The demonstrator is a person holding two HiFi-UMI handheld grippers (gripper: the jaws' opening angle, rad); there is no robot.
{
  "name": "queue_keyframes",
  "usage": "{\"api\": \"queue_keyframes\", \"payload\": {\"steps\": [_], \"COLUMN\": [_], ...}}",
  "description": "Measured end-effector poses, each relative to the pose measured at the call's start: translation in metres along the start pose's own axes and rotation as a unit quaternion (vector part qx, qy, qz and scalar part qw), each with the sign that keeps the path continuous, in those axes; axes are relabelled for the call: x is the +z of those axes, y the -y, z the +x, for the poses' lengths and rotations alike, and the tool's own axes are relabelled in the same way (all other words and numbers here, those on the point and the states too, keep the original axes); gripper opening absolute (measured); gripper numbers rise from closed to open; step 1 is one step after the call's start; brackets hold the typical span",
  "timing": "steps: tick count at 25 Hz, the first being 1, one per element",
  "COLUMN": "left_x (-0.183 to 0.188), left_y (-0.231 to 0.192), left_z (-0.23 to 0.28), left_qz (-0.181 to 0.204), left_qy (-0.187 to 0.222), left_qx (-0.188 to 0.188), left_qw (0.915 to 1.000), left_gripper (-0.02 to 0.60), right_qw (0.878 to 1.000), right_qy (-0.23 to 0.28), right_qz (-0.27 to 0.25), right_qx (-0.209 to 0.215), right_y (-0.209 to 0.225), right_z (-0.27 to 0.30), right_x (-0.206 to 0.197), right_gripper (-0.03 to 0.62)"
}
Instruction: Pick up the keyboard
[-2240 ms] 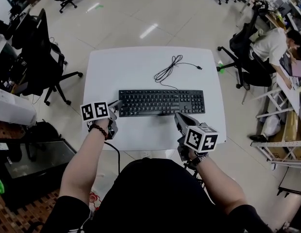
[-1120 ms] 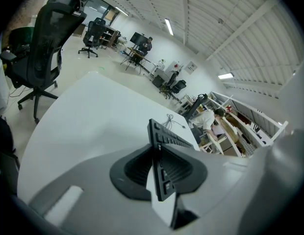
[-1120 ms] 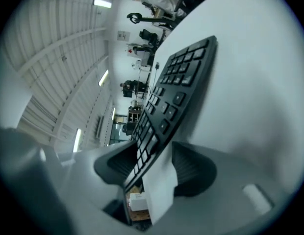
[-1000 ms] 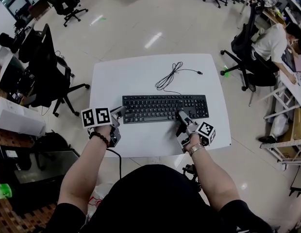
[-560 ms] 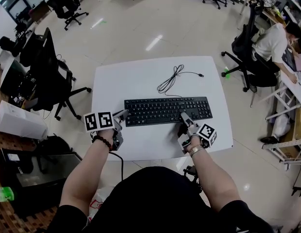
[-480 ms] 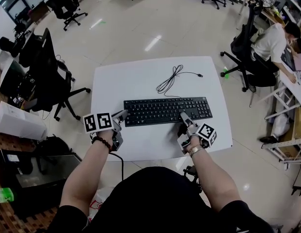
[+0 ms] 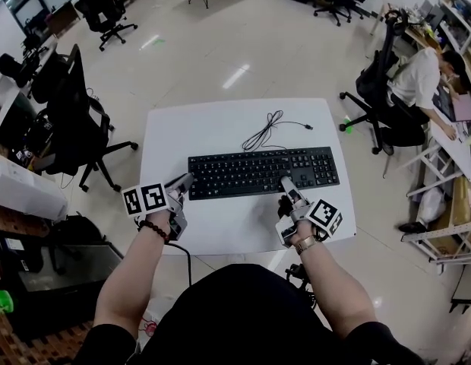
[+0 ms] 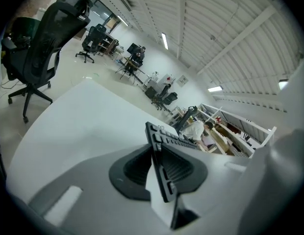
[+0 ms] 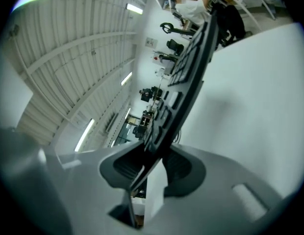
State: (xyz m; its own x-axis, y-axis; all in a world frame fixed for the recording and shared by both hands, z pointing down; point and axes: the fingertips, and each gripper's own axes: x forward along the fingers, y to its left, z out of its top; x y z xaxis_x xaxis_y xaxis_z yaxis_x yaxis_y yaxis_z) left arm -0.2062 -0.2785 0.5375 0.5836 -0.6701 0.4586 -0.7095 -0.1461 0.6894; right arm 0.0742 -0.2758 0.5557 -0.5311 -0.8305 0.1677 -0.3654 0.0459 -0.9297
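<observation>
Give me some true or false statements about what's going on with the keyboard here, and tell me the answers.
1. The keyboard is black. True.
2. Its cable is plugged into a laptop. False: the cable lies loose on the white table, with its plug end free.
3. The left gripper grips the keyboard's left end. True.
4. The right gripper holds nothing. False: the keyboard's near edge is between its jaws, which are closing on it.
</observation>
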Motion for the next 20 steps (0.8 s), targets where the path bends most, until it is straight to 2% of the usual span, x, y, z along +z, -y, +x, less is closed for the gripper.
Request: {"api": "queue_keyframes", "payload": {"steps": [10, 20], "left_x": [0.027, 0.038], "left_y": [0.021, 0.037], "left_z": [-0.022, -0.033], "left_qz": [0.015, 0.023], "left_qy": [0.063, 0.095], "left_qx": [-0.048, -0.072], "left_qw": [0.9968, 0.9926], "left_gripper": [0.071, 0.071], "right_qw": [0.994, 0.986], "right_qy": [0.009, 0.017], "right_qz": [-0.100, -0.154], "right_qx": [0.040, 0.058], "right_y": [-0.083, -0.121], "right_z": [-0.010, -0.017], "right_x": [0.018, 0.030], "right_gripper": [0.109, 0.109]}}
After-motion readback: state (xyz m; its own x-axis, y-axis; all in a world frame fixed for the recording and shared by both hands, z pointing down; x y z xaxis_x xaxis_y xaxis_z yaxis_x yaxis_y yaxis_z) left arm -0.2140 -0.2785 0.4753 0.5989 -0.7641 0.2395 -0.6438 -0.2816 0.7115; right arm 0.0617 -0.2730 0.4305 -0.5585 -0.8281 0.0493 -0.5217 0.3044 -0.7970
